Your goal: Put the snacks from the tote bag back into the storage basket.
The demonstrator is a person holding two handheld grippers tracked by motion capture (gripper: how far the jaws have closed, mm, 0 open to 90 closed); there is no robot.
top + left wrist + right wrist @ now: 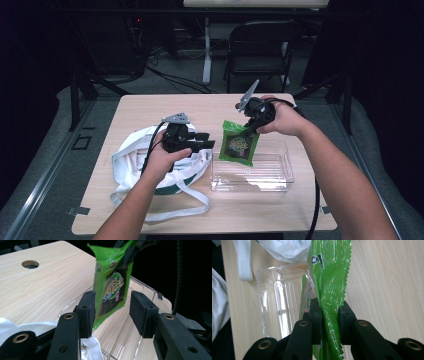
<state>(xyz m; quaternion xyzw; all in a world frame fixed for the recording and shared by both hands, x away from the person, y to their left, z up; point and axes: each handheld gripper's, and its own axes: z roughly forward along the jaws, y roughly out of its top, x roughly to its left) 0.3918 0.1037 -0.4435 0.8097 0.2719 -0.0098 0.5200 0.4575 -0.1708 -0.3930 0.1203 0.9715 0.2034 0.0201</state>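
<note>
Right gripper (pixel 329 315) pinches crinkly green foil packet (pixel 329 272); left gripper (pixel 112 312) half-open, empty.

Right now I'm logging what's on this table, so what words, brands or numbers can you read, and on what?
Green snack packet: a round logo with pale lettering and a red line beneath, too blurred to read.
The same packet's top seam, in the right gripper view: one white character on black, not legible.
White bag and clear tray: no text visible.
</note>
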